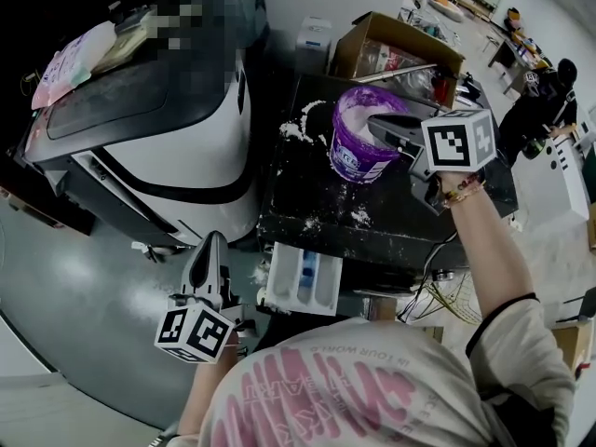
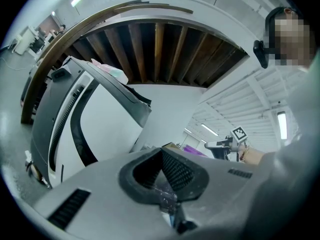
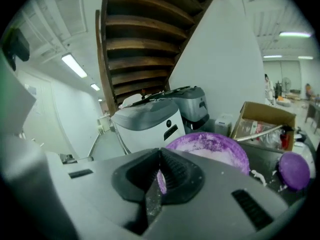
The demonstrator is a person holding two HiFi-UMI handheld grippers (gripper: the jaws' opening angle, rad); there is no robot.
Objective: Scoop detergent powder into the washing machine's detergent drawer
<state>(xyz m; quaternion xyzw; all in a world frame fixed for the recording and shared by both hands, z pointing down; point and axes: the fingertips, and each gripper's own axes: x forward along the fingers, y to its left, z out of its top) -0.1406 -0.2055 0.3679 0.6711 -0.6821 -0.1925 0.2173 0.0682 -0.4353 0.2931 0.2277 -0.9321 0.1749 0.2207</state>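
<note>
Tub (image 1: 352,161) purple, powder-caked white inside; right hand-held gripper (image 3: 160,170) clamps a dusty scoop handle (image 3: 151,200); left hand-held gripper (image 2: 163,170) closed.

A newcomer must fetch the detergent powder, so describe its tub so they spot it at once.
Find the dark, powder-dusted top right of the white and grey machine. On its far side, just before the cardboard box, stands the tub: the only round purple container there, open, with white powder inside.
</note>
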